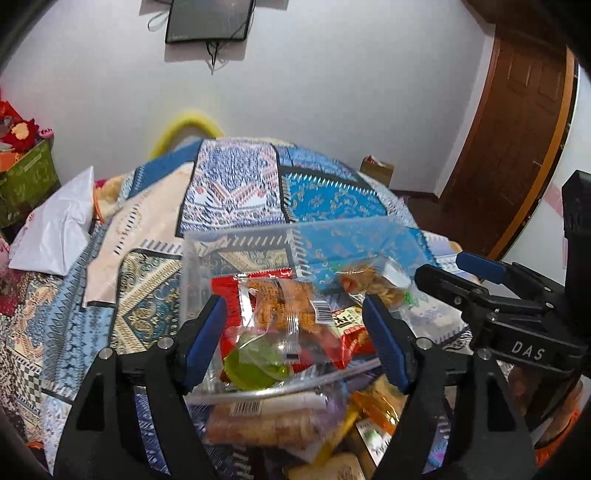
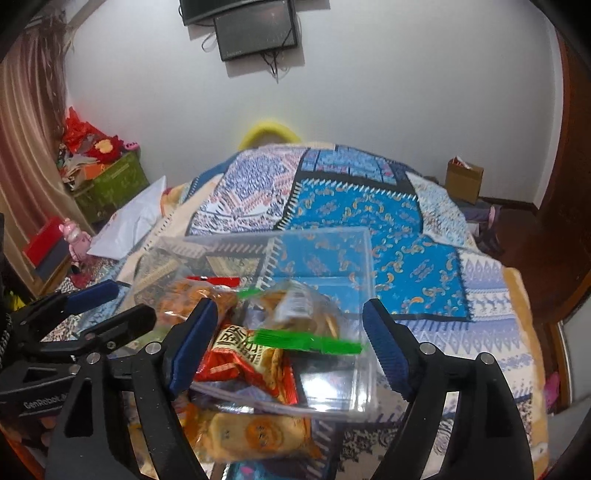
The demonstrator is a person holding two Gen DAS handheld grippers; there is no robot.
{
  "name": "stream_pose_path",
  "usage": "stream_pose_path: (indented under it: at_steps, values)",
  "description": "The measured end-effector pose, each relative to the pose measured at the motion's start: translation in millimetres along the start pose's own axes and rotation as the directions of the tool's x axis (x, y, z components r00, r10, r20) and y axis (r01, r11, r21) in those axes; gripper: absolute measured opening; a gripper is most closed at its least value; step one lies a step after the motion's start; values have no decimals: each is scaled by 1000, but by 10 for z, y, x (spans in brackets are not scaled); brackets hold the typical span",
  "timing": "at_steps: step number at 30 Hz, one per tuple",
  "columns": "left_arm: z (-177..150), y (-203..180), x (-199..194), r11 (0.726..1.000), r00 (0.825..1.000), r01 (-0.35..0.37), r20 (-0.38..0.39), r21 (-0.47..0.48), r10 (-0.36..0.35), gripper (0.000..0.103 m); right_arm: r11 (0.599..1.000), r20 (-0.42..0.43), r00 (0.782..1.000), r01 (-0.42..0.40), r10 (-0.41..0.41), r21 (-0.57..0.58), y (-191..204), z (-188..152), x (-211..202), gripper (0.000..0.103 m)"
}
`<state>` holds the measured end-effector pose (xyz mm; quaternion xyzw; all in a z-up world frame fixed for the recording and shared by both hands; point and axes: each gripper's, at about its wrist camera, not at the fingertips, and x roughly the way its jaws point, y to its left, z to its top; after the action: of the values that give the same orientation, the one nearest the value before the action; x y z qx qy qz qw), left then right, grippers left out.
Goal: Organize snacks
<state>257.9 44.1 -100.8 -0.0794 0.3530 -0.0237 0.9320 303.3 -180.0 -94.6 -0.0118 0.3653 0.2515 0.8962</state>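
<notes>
Nearest, loose snack packets (image 2: 255, 432) lie heaped at the near edge of a bed covered by a patterned blue quilt (image 2: 399, 236). Just beyond them sits a clear plastic box (image 1: 207, 266) holding wrapped snacks: a red packet (image 2: 236, 354), an orange pastry (image 1: 280, 302) and a green jelly cup (image 1: 255, 365). The left gripper (image 1: 295, 336) and right gripper (image 2: 291, 343) hover over the box, both spread wide, gripping nothing (each appears in the other's view). Farther back, a white bag (image 1: 55, 229) lies on the quilt's left edge, and a dark screen (image 2: 255, 29) hangs on the white wall
</notes>
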Motion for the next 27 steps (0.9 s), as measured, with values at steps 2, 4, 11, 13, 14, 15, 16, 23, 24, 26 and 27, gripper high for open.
stream_pose_path:
  at_steps: [2,4,11,13,14,15,16,23,24,26,27]
  values:
    - [-13,-6,-158,1000,1000,-8,14,8,8,76,1000,18,1000,4,-4,1,22,8,-116,80]
    - [-27,-12,-272,1000,1000,-11,23,11,11,76,1000,35,999,4,-4,2,42,-6,-225,83]
    - [-186,37,-707,999,999,-31,39,5,31,77,1000,63,998,15,-15,3,161,-133,-581,84]
    - [-249,60,-781,999,999,-38,32,8,38,77,1000,58,998,11,-11,4,189,-184,-639,84]
    - [-288,74,-812,999,999,-44,27,9,43,77,1000,54,998,10,-10,3,207,-220,-676,84]
    - [-324,87,-834,999,999,-49,20,10,48,77,1000,53,999,11,-11,1,217,-257,-711,84]
    - [-365,99,-851,999,999,-53,14,10,53,77,1000,50,999,13,-13,0,240,-282,-733,84]
    - [-735,272,-892,997,995,-77,-59,-15,77,77,1000,-9,1000,3,-3,11,343,-616,-774,84]
    - [-788,285,-881,997,994,-80,-72,-14,79,77,1000,-17,1000,3,-2,12,358,-647,-773,84]
    - [-894,302,-859,996,992,-84,-95,-11,82,77,1000,-46,999,-5,6,20,384,-766,-735,84]
    - [-958,310,-842,996,991,-85,-107,-10,83,77,1000,-56,998,-10,11,27,401,-811,-728,84]
